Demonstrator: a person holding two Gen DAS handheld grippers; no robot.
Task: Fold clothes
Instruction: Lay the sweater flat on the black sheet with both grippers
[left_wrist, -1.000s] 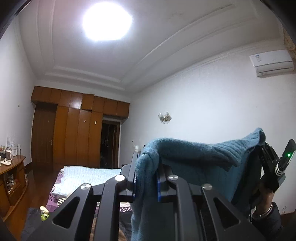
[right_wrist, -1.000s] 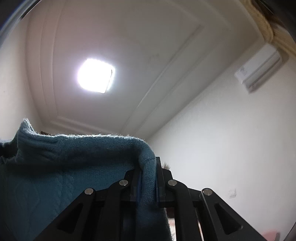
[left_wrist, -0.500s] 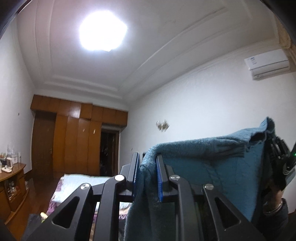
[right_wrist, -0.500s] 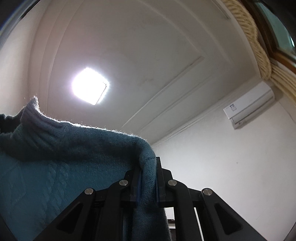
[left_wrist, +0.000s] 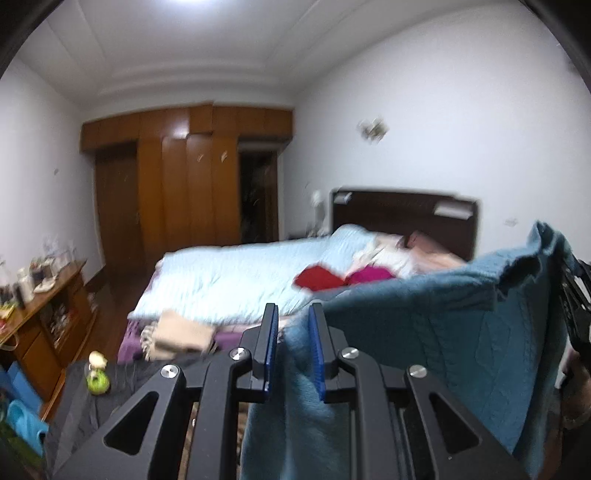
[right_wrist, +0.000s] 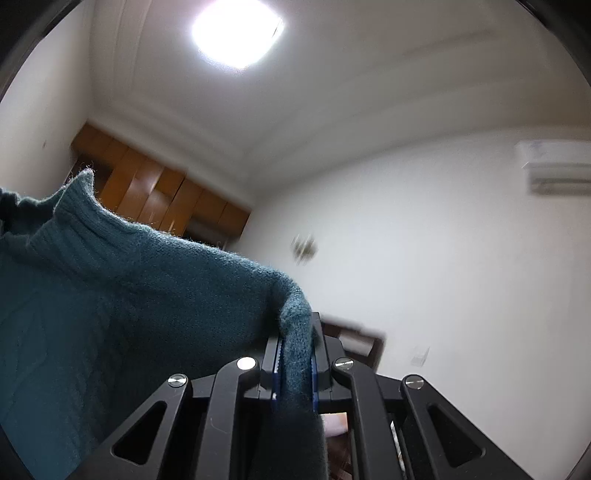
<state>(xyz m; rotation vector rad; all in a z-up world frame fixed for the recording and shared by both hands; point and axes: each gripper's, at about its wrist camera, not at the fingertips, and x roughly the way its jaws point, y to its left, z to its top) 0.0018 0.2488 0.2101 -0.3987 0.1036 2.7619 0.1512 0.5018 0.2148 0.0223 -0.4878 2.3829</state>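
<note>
A teal knitted sweater (left_wrist: 443, 325) hangs stretched between my two grippers above the bed. In the left wrist view my left gripper (left_wrist: 293, 311) has one edge of the sweater between its blue pads, and its jaws are closing on the cloth. The sweater's far corner runs to my right gripper (left_wrist: 576, 306) at the frame's right edge, above a person's wrist (left_wrist: 576, 387). The right wrist view shows my right gripper (right_wrist: 295, 334) shut on a fold of the sweater (right_wrist: 110, 295), which spreads away to the left.
Ahead lies a bed with a pale blue cover (left_wrist: 229, 280), carrying a red garment (left_wrist: 317, 277), a magenta one (left_wrist: 369, 275) and a folded beige piece (left_wrist: 181, 334). A wooden wardrobe (left_wrist: 177, 192) fills the far wall. A low cabinet (left_wrist: 44, 306) stands at the left.
Both grippers have come down and tipped forward with the sweater still between them. The left view has swung from the ceiling to the bed; the right view now shows the wardrobe.
</note>
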